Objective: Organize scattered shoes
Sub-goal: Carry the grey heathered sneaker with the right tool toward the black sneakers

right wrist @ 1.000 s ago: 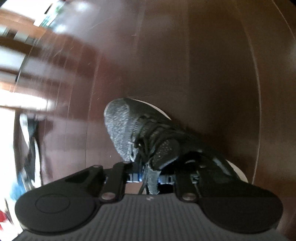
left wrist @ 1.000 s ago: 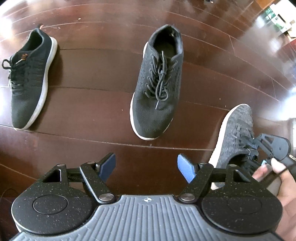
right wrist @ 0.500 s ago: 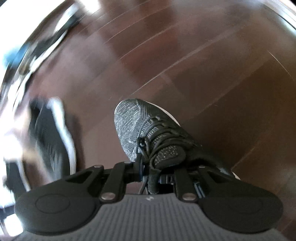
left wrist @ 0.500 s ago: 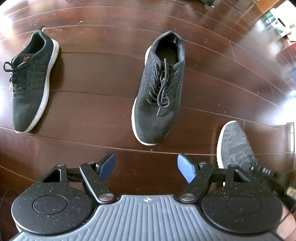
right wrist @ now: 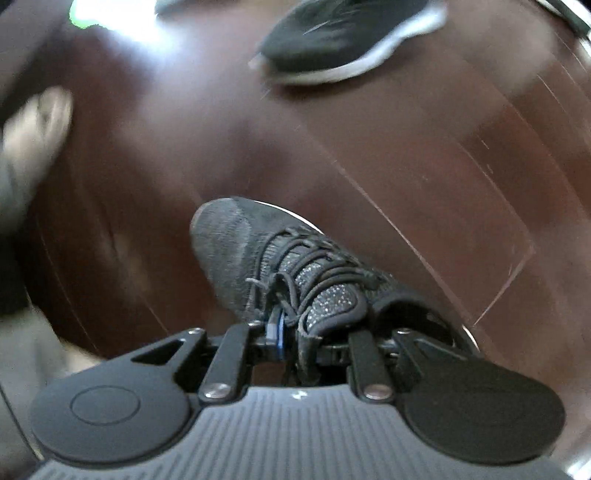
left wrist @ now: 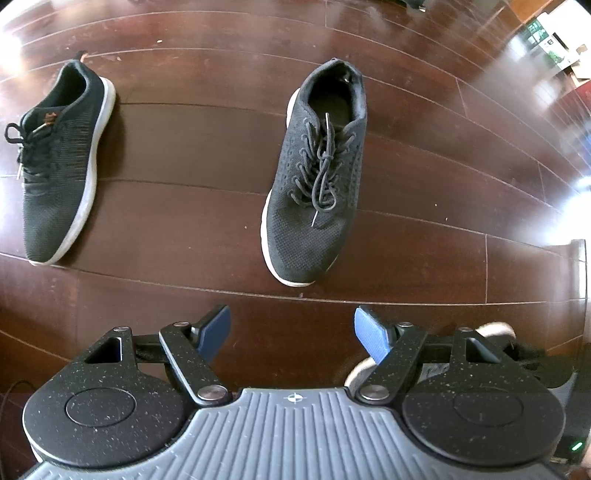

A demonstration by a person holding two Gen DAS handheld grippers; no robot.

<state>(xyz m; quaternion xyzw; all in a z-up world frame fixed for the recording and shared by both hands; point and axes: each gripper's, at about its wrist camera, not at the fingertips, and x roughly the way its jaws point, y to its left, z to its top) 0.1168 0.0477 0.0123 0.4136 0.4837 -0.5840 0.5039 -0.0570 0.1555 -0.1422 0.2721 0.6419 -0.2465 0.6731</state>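
Two black knit sneakers with white soles lie on the dark wood floor in the left wrist view: one at the left (left wrist: 55,162), one in the middle (left wrist: 317,173), toe toward me, laces loose. My left gripper (left wrist: 291,330) hovers open above the floor in front of the middle shoe, nothing between its blue pads. In the right wrist view my right gripper (right wrist: 291,332) is shut on the tongue and laces of a grey knit sneaker (right wrist: 258,254), held off the floor. A sliver of that shoe (left wrist: 495,330) shows behind my left gripper's right finger.
Another black sneaker with a white sole (right wrist: 347,33) lies blurred at the top of the right wrist view. A blurred hand (right wrist: 33,140) shows at its left edge. Bright glare and furniture (left wrist: 554,40) sit at the far right of the floor.
The right gripper has swung the grey sneaker down and behind the left gripper; it has nearly left the left wrist view. The left gripper has drawn back slightly from the middle shoe.
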